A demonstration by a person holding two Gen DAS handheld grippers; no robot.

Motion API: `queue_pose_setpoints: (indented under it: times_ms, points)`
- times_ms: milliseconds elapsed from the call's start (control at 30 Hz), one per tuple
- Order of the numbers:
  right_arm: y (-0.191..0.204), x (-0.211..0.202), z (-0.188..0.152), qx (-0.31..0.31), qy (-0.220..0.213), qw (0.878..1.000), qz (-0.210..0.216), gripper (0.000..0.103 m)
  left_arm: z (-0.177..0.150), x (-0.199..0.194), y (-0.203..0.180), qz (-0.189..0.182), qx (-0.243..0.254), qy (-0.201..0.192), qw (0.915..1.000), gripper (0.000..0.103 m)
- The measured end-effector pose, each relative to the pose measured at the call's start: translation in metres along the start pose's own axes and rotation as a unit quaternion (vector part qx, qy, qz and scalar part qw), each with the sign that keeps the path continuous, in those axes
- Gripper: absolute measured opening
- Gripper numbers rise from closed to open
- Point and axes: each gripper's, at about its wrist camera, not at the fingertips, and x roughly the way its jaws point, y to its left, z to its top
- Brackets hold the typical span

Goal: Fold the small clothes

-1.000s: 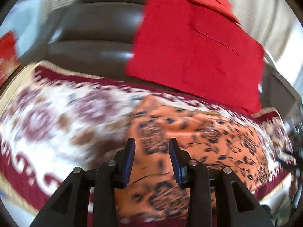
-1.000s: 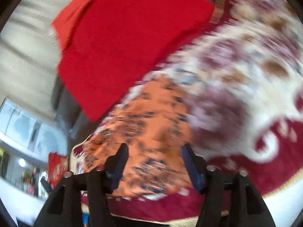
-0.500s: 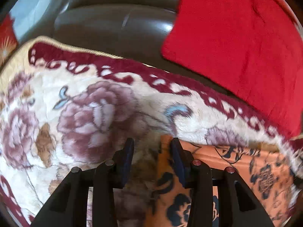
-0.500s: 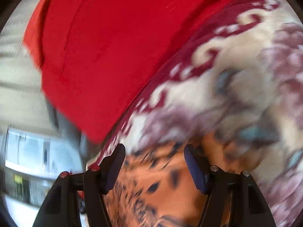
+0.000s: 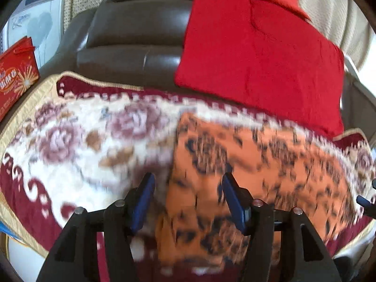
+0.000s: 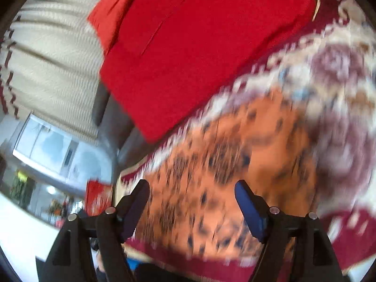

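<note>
An orange cloth with dark flower print (image 5: 253,162) lies flat on a cream and maroon floral blanket (image 5: 77,141). My left gripper (image 5: 188,188) hovers over the cloth's left edge, its jaws opening, with nothing pinched between the blue pads. In the right wrist view the same orange cloth (image 6: 225,164) spreads below my right gripper (image 6: 191,195), whose jaws are also opening and hold nothing. Both views are blurred by motion.
A red cushion (image 5: 258,49) leans on the dark leather sofa back (image 5: 134,35) behind the blanket. A red printed box (image 5: 14,80) stands at the far left. A ribbed cream cover (image 6: 51,54) and a window (image 6: 47,148) are at the right view's left side.
Both grippers pulled back from the cloth's far edge, so more of the cloth shows. Both pairs of jaws stand wider than before.
</note>
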Motion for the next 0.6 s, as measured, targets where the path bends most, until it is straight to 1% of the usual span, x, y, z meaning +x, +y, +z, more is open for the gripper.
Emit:
queue_pose_setpoints:
  times_ms: [33,67,100,133,167,200,233,267,333,400,433,467,500,533,567,600]
  points:
    - [-0.004,0.005,-0.012,0.0,0.016,1.0,0.001,0.078,-0.007,0.011,0.003,0.018,0.005,0.011,0.9998,0.061]
    - [-0.012,0.012,-0.023,0.002,0.034,0.999,-0.006,0.078,-0.015,0.03,0.008,0.051,0.015,0.038,0.9979,0.061]
    - [-0.022,0.016,-0.028,0.003,0.038,0.999,-0.022,0.078,-0.021,0.044,0.014,0.064,0.018,0.06,0.996,0.064]
    - [-0.035,0.02,-0.03,0.011,0.037,0.998,-0.049,0.078,-0.024,0.046,0.023,0.046,0.0,0.06,0.9971,0.064]
    - [-0.053,0.02,-0.032,0.036,0.031,0.996,-0.079,0.076,-0.023,0.039,0.03,0.038,-0.025,0.054,0.9975,0.064]
    - [-0.07,0.016,-0.034,0.081,0.021,0.994,-0.068,0.076,-0.021,0.032,0.033,0.048,-0.032,0.052,0.997,0.064]
    - [-0.073,0.008,-0.036,0.102,0.007,0.994,-0.047,0.078,-0.018,0.023,0.033,0.058,-0.032,0.04,0.997,0.064]
    - [-0.064,-0.004,-0.038,0.088,-0.01,0.995,-0.047,0.08,-0.015,0.014,0.032,0.063,-0.028,0.025,0.9973,0.064]
    - [-0.047,-0.018,-0.042,0.054,-0.02,0.997,-0.047,0.08,-0.013,0.004,0.03,0.065,-0.025,0.011,0.9975,0.064]
    - [-0.035,-0.024,-0.048,0.038,-0.017,0.999,-0.022,0.082,-0.017,0.004,0.024,0.059,-0.017,0.013,0.998,0.064]
    - [-0.033,-0.022,-0.051,0.031,-0.012,0.999,-0.019,0.082,-0.019,0.01,0.021,0.065,-0.007,0.021,0.9976,0.064]
    - [-0.035,-0.018,-0.052,0.023,-0.008,0.999,-0.023,0.082,-0.024,0.02,0.018,0.079,0.006,0.04,0.996,0.064]
    - [-0.044,-0.009,-0.053,0.024,-0.003,0.999,-0.041,0.082,-0.027,0.027,0.016,0.089,0.01,0.057,0.9943,0.064]
    - [-0.055,-0.006,-0.052,0.04,0.004,0.997,-0.07,0.082,-0.031,0.03,0.018,0.092,0.008,0.064,0.9937,0.066]
    - [-0.07,-0.002,-0.053,0.072,0.011,0.993,-0.089,0.082,-0.032,0.026,0.02,0.092,0.001,0.058,0.994,0.066]
    - [-0.077,-0.003,-0.053,0.096,0.007,0.993,-0.07,0.082,-0.03,0.023,0.02,0.095,0.0,0.055,0.994,0.066]
